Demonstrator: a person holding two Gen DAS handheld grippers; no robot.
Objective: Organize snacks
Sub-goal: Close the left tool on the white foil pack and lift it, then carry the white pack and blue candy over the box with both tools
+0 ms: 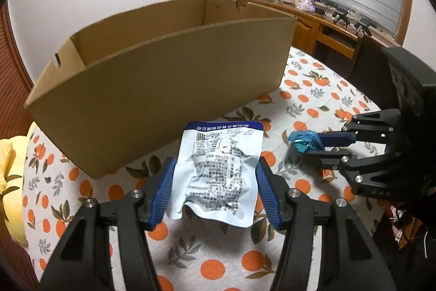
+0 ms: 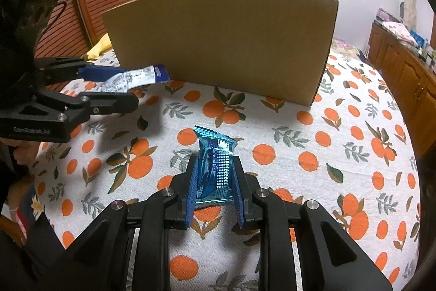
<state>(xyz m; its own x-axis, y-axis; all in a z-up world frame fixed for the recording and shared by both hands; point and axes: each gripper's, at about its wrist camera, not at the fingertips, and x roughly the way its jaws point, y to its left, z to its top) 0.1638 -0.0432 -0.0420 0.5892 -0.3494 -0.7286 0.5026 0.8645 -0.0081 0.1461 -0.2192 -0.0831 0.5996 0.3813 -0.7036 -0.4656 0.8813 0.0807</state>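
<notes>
Both grippers gripped snacks: left gripper (image 1: 215, 182) clamped a white packet (image 1: 218, 171), right gripper (image 2: 215, 182) a blue wrapper (image 2: 215, 168); lifting over the cardboard box (image 1: 152, 89) wall seemingly came next.

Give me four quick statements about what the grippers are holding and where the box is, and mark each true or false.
1. The left gripper grips a white packet. True.
2. The right gripper is empty. False: it grips a blue packet.
3. The box stands beyond both grippers on the cloth. True.
4. Both packets already lie in the box. False: both are held in front of it.
</notes>
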